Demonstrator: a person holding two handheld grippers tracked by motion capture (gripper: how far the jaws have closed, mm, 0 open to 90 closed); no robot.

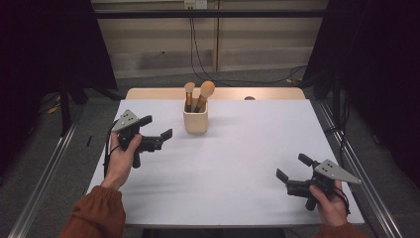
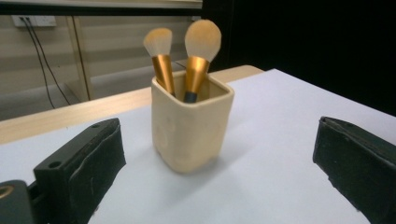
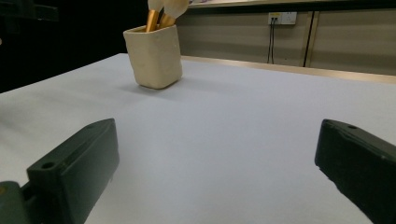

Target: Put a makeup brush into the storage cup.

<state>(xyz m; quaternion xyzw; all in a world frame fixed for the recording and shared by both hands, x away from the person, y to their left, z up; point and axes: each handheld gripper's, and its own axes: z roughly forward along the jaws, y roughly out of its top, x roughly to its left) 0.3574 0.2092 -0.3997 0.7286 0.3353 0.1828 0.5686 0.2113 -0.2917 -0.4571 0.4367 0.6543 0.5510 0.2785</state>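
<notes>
I see the white tabletop (image 1: 233, 168) with the cream cup (image 1: 195, 121) near its far edge, two brushes (image 1: 205, 94) upright inside. My left gripper (image 1: 157, 127) faces it, jaws released; right gripper (image 1: 293, 167) well apart, jaws released.

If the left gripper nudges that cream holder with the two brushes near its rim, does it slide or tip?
The cream square-sided brush holder stands taller than wide, so a high push probably tips it. Two gold-handled makeup brushes rise above its rim, likely adding top weight. Its matte wall probably grips the white table cover.
</notes>
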